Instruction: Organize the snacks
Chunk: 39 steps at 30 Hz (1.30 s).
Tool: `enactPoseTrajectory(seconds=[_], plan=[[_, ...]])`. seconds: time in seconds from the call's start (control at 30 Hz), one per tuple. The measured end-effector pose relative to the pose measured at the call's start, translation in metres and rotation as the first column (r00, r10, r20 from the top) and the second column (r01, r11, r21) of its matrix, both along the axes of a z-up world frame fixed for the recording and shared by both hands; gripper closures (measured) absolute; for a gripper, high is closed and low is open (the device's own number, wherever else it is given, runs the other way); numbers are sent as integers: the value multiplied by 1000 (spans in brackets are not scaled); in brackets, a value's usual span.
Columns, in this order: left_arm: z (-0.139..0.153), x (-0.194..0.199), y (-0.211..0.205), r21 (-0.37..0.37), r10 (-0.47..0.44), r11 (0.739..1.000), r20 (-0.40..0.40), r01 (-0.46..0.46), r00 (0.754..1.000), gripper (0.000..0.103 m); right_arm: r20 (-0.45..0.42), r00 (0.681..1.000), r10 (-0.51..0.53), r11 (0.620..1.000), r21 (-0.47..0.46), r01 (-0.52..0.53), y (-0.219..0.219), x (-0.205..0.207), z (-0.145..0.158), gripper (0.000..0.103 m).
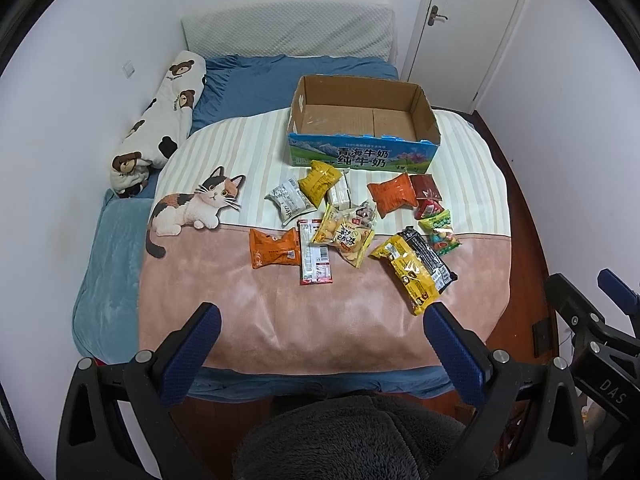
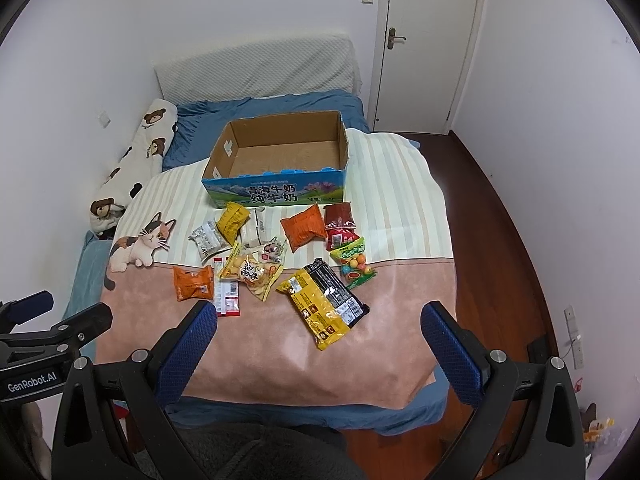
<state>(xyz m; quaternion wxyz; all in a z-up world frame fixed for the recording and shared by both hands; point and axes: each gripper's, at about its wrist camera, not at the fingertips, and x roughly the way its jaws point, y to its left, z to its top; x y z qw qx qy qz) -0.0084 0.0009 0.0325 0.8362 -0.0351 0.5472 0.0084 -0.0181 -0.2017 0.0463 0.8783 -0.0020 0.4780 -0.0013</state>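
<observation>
Several snack packets lie scattered on a pink and striped blanket (image 1: 320, 320) on a bed. Among them are a long yellow and black packet (image 1: 416, 268) (image 2: 326, 304), an orange bag (image 1: 274, 253) (image 2: 193, 282), another orange bag (image 1: 392, 194) (image 2: 304, 227) and a yellow chips bag (image 1: 344, 238) (image 2: 254, 274). Behind them stands an empty cardboard milk box (image 1: 360, 156) (image 2: 276, 194) with blue print. My left gripper (image 1: 322, 320) and right gripper (image 2: 319, 318) both hover open over the blanket's near part, holding nothing.
A bear-print pillow (image 1: 160, 120) lies along the left wall. A white door (image 2: 424, 40) stands at the back right. Dark wood floor (image 2: 500, 220) runs along the bed's right side. A person's dark fleece garment (image 1: 360, 432) fills the bottom.
</observation>
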Motion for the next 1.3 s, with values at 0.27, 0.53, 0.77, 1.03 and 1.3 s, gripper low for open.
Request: enactPoseTrajectory(seconds=[0.27,0.53,0.77,1.03,1.3], plan=[[7,-5,-3,2,6,1000,14,-6,1000,0,7,1000,2,1000,6,-2,-1,-2,3,0],[1,-10,-3,-4,2,1000,12,-1,1000,0,6,1000,4,1000,13,-4,0,-3,4,0],[-10,-1,5,8,44,999,43,-44,998,0,-26,1000,-2,999,39,3,-6,19,-17,0],[-89,52,27,48,142,989,-36,-141,989,0,-179,983,47,999,8,-46,-10,86,-125,0],[-195,96,39,90,208,977,-229,-192,951,0,-376,917,130,989,-13,-145,-15,157,-264,0]])
